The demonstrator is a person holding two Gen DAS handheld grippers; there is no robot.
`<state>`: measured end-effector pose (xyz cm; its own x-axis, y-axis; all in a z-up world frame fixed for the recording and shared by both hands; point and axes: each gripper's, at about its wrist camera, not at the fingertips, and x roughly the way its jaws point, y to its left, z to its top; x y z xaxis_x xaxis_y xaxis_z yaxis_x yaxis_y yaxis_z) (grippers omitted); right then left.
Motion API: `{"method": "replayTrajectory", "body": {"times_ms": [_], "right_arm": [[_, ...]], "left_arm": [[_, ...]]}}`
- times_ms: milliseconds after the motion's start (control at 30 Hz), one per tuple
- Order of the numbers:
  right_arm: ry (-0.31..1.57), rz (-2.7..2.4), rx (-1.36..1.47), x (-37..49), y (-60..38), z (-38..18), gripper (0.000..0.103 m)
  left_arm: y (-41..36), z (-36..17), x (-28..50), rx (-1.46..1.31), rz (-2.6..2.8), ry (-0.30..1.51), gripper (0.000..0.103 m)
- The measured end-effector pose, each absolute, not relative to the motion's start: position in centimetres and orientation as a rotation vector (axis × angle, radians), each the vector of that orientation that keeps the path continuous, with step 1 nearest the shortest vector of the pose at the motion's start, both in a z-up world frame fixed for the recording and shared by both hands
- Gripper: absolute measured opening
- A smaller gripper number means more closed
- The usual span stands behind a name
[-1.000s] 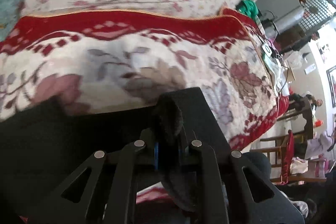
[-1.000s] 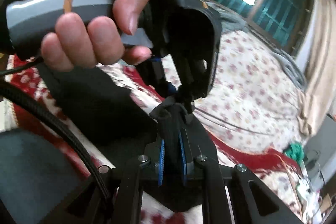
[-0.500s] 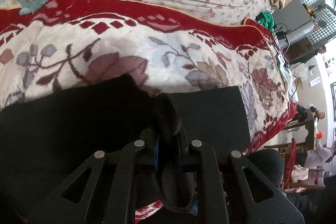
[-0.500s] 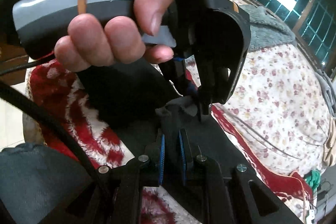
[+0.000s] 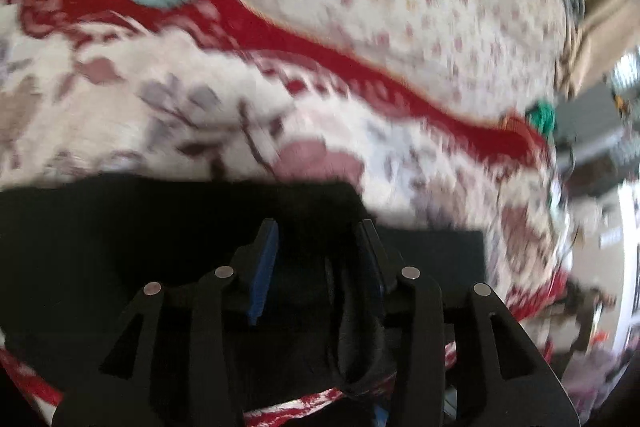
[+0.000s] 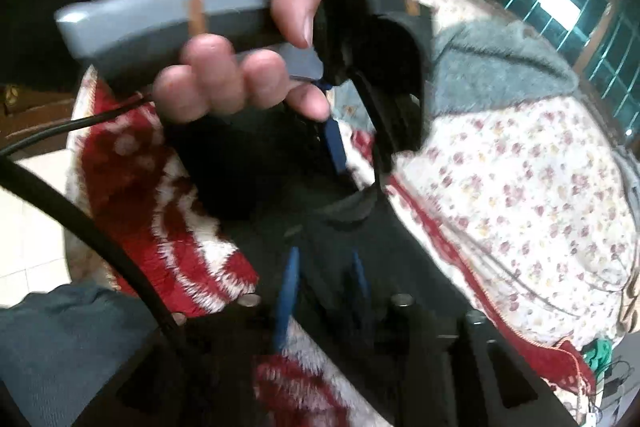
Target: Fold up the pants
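One pair of black pants [image 5: 168, 251] lies on the red floral blanket [image 5: 180, 115], under and ahead of both grippers. The left gripper [image 5: 318, 227] and right gripper [image 6: 324, 259], each clamped on the fabric half a second ago, now stand spread apart with cloth loose between their blue pads [image 5: 264, 267].

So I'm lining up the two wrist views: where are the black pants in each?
Left wrist: the black pants fill the lower part, lying on the blanket behind the open left gripper.
Right wrist: they run from centre to lower right, under the open right gripper.
Shared landmark: the blanket's red border.
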<state>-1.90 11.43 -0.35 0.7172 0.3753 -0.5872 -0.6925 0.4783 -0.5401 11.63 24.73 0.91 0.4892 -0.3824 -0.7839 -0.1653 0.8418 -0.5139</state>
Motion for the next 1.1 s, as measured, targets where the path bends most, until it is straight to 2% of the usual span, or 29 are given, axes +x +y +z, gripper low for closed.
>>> {"method": "replayTrajectory", "body": {"times_ms": [33, 100, 167, 267, 433, 533, 733, 1000, 1100], "right_arm": [[0.388, 0.684, -0.823, -2.9, 10.5, 0.4, 0.042], [0.341, 0.689, -0.770, -4.4, 8.6, 1.7, 0.049], [0.300, 0.703, -0.711, -5.7, 6.1, 2.6, 0.049], [0.295, 0.664, -0.601, -5.4, 1.4, 3.4, 0.049], [0.450, 0.728, -0.237, 1.7, -5.5, 6.3, 0.049], [0.536, 0.889, -0.136, 6.0, -6.7, 7.1, 0.049], [0.595, 1.047, -0.483, 8.8, -3.6, 4.6, 0.048], [0.787, 1.042, -0.496, 13.8, -4.5, -2.2, 0.048], [0.755, 1.058, -0.462, 14.0, -5.1, -3.3, 0.050]], "left_arm": [[25.0, 1.9, 10.8, -0.613, -0.143, 1.027, 0.045], [24.6, 3.3, 9.0, -0.674, -0.176, 0.955, 0.052], [23.0, 4.1, 7.1, -0.724, -0.232, 0.902, 0.056], [18.7, 3.3, 4.6, -0.757, -0.316, 0.885, 0.056], [13.8, -2.5, 4.5, -0.647, -0.190, 1.034, 0.055], [14.4, -3.1, 4.4, -0.715, -0.180, 0.997, 0.055], [14.4, -3.4, 4.1, -0.728, -0.183, 0.972, 0.055], [14.4, -3.5, 4.0, -0.733, -0.180, 0.966, 0.055], [14.6, -3.7, 3.8, -0.749, -0.186, 0.963, 0.055]]}}
